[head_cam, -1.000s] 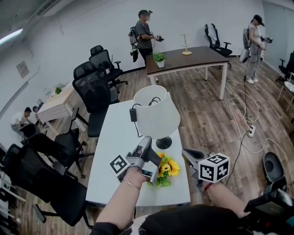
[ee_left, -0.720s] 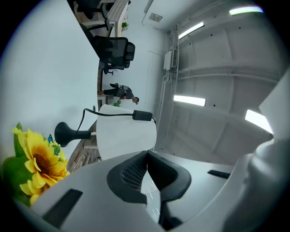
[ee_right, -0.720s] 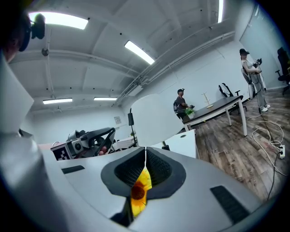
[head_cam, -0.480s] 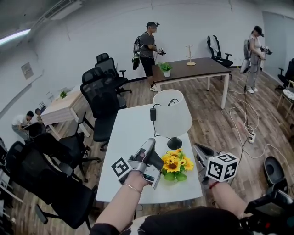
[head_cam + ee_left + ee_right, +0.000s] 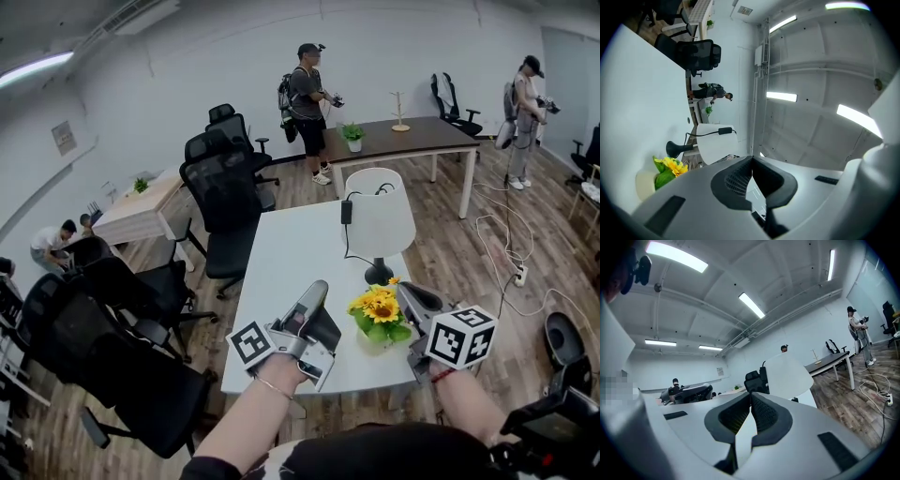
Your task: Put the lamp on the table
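The lamp stands upright on the white table (image 5: 281,272), with its white shade (image 5: 380,220) above a black base (image 5: 379,274) and a black cord and plug hanging over the shade. Neither gripper touches it. My left gripper (image 5: 319,287) hovers over the table's near edge, shut and empty, left of a pot of sunflowers (image 5: 379,313). My right gripper (image 5: 402,290) is shut and empty just right of the flowers. In the left gripper view the shade (image 5: 716,145) and sunflowers (image 5: 668,168) lie beyond the shut left gripper (image 5: 751,161). In the right gripper view the shade (image 5: 787,375) rises behind the shut right gripper (image 5: 750,397).
Black office chairs (image 5: 225,183) crowd the table's left and far sides. A dark desk (image 5: 412,136) with a potted plant stands behind, with a person (image 5: 311,108) beside it and another person (image 5: 525,103) at far right. Cables and a power strip (image 5: 518,275) lie on the wood floor.
Both grippers have drawn back from the lamp's base toward the table's near edge and risen. The lamp stays standing on the table, now farther from them.
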A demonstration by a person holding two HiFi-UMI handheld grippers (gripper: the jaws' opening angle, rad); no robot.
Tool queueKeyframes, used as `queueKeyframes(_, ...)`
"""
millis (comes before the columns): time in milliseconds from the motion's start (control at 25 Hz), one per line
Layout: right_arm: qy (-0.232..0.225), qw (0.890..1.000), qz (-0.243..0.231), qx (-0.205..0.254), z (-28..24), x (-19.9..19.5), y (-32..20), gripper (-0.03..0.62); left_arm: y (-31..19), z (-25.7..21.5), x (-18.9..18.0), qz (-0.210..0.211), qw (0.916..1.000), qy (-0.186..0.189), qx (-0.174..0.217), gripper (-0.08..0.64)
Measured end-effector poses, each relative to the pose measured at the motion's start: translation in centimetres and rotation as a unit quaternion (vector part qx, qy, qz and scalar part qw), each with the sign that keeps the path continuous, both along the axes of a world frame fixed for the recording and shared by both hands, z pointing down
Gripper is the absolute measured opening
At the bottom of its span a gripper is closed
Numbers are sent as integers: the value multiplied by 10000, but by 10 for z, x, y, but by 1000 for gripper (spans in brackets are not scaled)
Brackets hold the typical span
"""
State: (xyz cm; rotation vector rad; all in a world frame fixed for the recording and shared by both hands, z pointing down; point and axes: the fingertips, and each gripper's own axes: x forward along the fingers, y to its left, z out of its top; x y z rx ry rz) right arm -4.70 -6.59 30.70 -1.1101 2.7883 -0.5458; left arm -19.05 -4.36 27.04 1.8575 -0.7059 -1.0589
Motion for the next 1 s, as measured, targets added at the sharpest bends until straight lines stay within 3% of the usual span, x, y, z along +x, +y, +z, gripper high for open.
queueKeyframes(240, -167, 9997, 29, -156, 11, -30, 49, 23, 45, 15, -31, 68, 9996, 179, -207, 15)
queueKeyframes(640, -221, 9986, 411, -263, 19, -34, 126, 21, 103, 26, -30, 493, 9985, -29, -240, 15)
queueKeyframes(840, -183, 9984, 477, -244, 19, -33, 154, 21, 130, 16, -29, 298, 9988, -385, 29, 14)
queueKeyframes(1000, -270, 9987, 389, -181, 14, -28, 174, 21, 154, 13, -26, 181, 9920, -1235, 212, 14)
